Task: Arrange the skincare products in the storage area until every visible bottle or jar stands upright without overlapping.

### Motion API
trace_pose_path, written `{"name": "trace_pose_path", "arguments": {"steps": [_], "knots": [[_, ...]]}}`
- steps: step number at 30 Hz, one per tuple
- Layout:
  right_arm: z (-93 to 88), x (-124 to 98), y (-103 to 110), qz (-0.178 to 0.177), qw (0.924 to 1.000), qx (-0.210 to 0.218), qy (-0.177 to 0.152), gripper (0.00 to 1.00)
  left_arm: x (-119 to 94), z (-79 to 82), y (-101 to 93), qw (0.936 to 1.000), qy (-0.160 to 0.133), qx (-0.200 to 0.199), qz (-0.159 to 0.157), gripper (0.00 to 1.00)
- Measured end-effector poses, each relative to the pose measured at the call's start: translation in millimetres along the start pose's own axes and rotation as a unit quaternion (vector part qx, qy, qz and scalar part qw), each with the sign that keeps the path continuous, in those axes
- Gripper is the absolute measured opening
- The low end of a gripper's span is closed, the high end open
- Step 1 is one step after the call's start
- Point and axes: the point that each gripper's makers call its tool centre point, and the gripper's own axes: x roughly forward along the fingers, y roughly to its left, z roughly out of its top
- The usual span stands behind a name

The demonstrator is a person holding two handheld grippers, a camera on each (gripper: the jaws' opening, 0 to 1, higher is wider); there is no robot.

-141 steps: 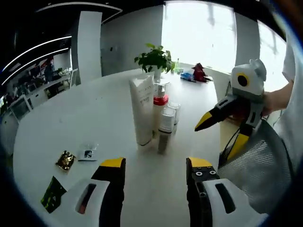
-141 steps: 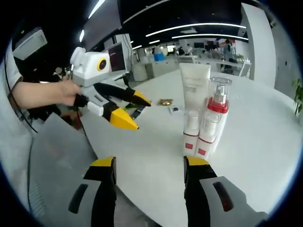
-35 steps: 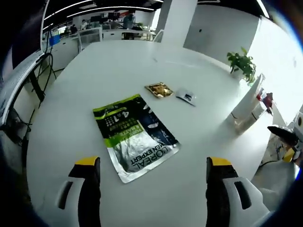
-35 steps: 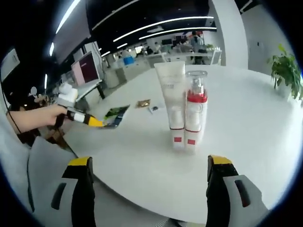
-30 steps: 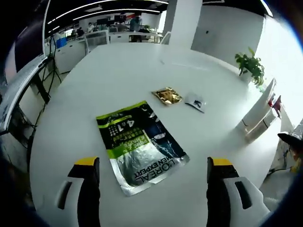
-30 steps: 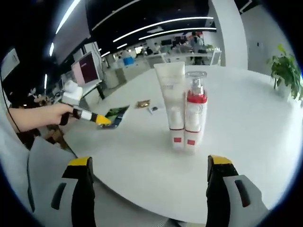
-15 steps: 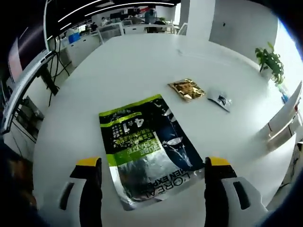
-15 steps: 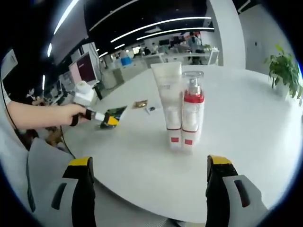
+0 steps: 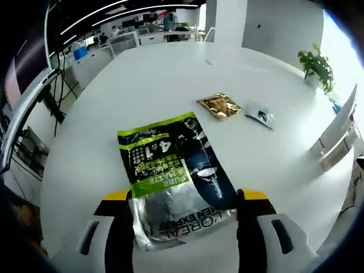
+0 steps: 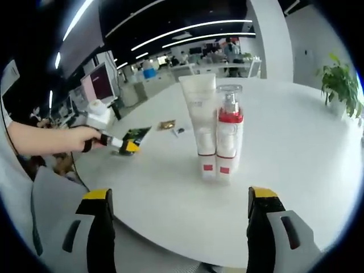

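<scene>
A green, black and silver L'Oreal sachet lies flat on the white table. My left gripper is open, its yellow-tipped jaws straddling the sachet's near silver end. In the right gripper view a tall white tube and a clear pump bottle with a red collar stand upright together mid-table, with small white bottles with red labels at their base. My right gripper is open and empty, well short of them. A hand holds the left gripper down at the sachet.
A gold sachet and a small white sachet lie beyond the big one. The white tube leans in at the right edge of the left gripper view. A potted plant stands far back. The table's near edge curves below the right jaws.
The left gripper has dropped closer to the big sachet, whose near end now sits between its jaws, which stand a little narrower. The right gripper view barely shifted.
</scene>
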Motion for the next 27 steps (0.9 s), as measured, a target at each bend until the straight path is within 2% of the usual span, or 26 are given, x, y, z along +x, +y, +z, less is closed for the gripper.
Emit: {"name": "trace_pose_path", "arguments": {"steps": [6,7,8,9,10,11,12,14,16,17,18,19,20,22,23,26,27], "knots": [[-0.1,0,0,0.000,1.0000,-0.003,0.001,0.97,-4,0.2,7.8,0.9998,-0.015,-0.002,-0.012,0.54],[-0.3,0,0,0.000,1.0000,-0.003,0.001,0.97,-5,0.1,11.8,0.9998,-0.015,-0.007,-0.009,0.35],[-0.3,1,0,0.000,1.0000,-0.004,0.001,0.97,-6,5.9,11.1,0.9984,-0.040,-0.022,-0.033,0.24],[-0.4,1,1,0.000,1.0000,-0.005,0.002,0.97,-6,1.1,13.5,0.9985,-0.032,-0.025,-0.037,0.17],[-0.3,1,1,0.001,1.0000,-0.005,0.002,0.97,-7,-1.6,17.3,0.9993,-0.027,-0.006,-0.026,0.06],[-0.6,1,1,0.002,1.0000,-0.006,0.004,0.97,-5,-5.9,23.3,0.9995,-0.016,0.027,-0.011,0.03],[-0.5,1,2,0.002,1.0000,-0.006,0.003,0.97,-4,-3.1,15.4,0.9987,-0.038,0.012,-0.032,0.02],[-0.6,1,2,0.003,1.0000,-0.008,0.004,0.97,-4,-5.6,15.0,0.9991,-0.028,0.010,-0.030,0.02],[-0.5,1,3,0.003,1.0000,-0.008,0.004,0.97,-16,-4.7,10.5,0.9992,-0.025,0.012,-0.030,0.02],[-0.6,1,2,0.003,1.0000,-0.008,0.004,0.97,-15,-5.6,16.4,0.9996,-0.026,-0.010,-0.011,0.02],[-0.9,1,2,0.002,0.9999,-0.009,0.005,0.97,-14,-5.3,18.4,0.9995,-0.024,-0.010,-0.015,0.02],[-0.9,1,2,0.002,0.9999,-0.009,0.005,0.97,-11,-9.3,16.0,0.9991,-0.008,-0.021,-0.037,0.02],[-0.6,1,3,0.003,0.9999,-0.009,0.004,0.97,-6,-6.9,18.3,0.9986,-0.011,-0.028,-0.044,0.02],[-0.8,1,2,0.004,0.9999,-0.009,0.004,0.97,-5,-5.4,20.4,0.9984,-0.019,-0.020,-0.050,0.02],[-0.9,1,2,0.004,0.9999,-0.009,0.004,0.97,-13,3.2,19.9,0.9980,-0.051,-0.001,-0.038,0.02],[-0.9,1,4,0.006,0.9999,-0.012,0.005,0.97,-27,7.8,9.6,0.9960,-0.065,0.008,-0.061,0.02],[-1.2,1,4,0.007,0.9999,-0.014,0.006,0.97,-25,9.1,8.1,0.9948,-0.059,0.010,-0.082,0.02]]}}
